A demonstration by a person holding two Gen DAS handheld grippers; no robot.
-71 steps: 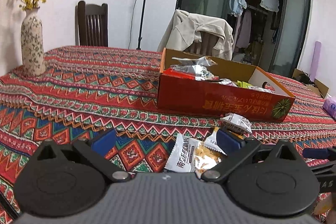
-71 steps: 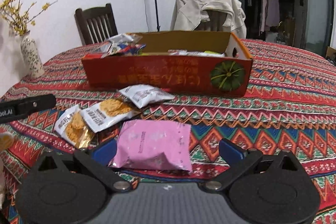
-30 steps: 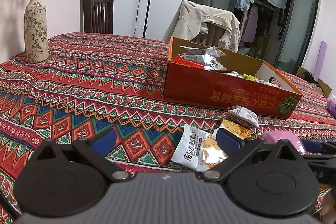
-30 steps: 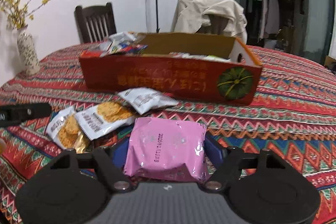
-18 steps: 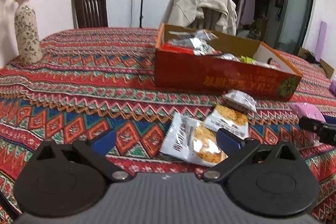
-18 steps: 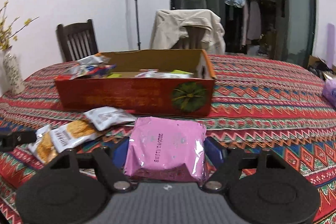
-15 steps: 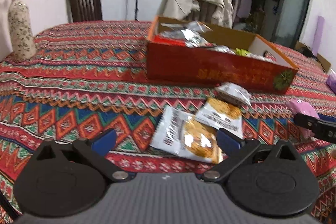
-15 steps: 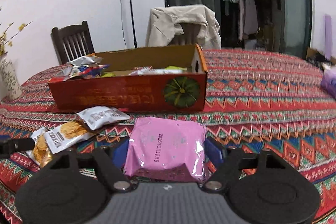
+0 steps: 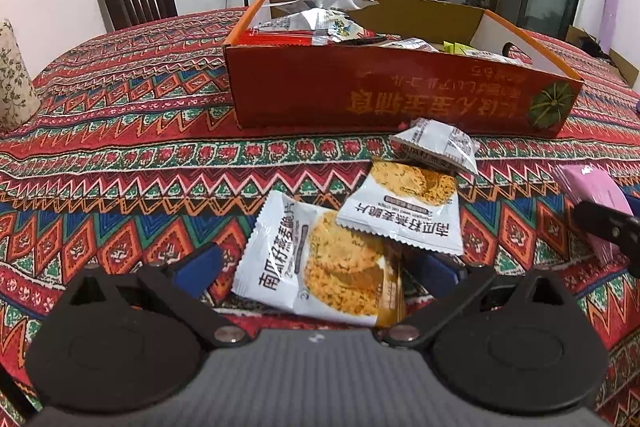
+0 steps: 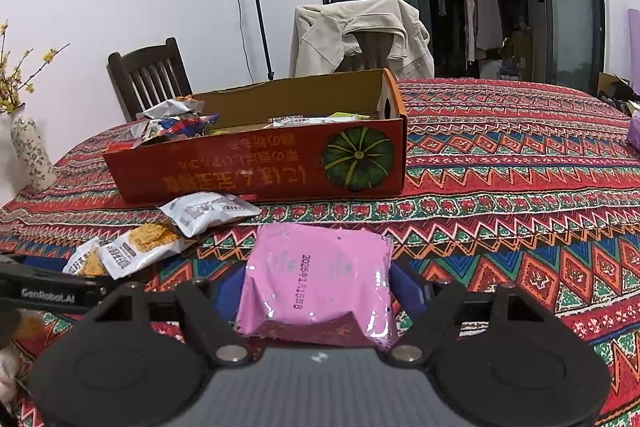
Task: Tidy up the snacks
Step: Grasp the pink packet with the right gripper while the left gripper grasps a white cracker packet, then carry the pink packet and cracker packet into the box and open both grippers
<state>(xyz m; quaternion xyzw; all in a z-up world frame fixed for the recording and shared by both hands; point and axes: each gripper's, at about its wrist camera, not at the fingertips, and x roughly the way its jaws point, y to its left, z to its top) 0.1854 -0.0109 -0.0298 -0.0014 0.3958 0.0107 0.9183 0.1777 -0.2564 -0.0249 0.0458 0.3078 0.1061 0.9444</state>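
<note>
Pink foil fills the gap of the right gripper [image 10: 318, 285] — its blue pads press on both side edges of the pink snack packet [image 10: 318, 279], which is held above the patterned tablecloth [image 10: 500, 211], on the near side of the orange cardboard box [image 10: 256, 167]. That box already holds several wrappers, heaped mostly at its left end. Near its front wall lie three loose packets: a small white packet [image 9: 438, 143] touching the box, a crisp packet [image 9: 404, 211] just near of it, and a second crisp packet [image 9: 320, 263] partly under the first. The left gripper [image 9: 316, 269] has its fingers spread wide on either side of this nearest packet, not pressing it. A vase [image 10: 32, 151] stands far left; a chair draped with a beige jacket [image 10: 360, 35] sits beyond the box.
</note>
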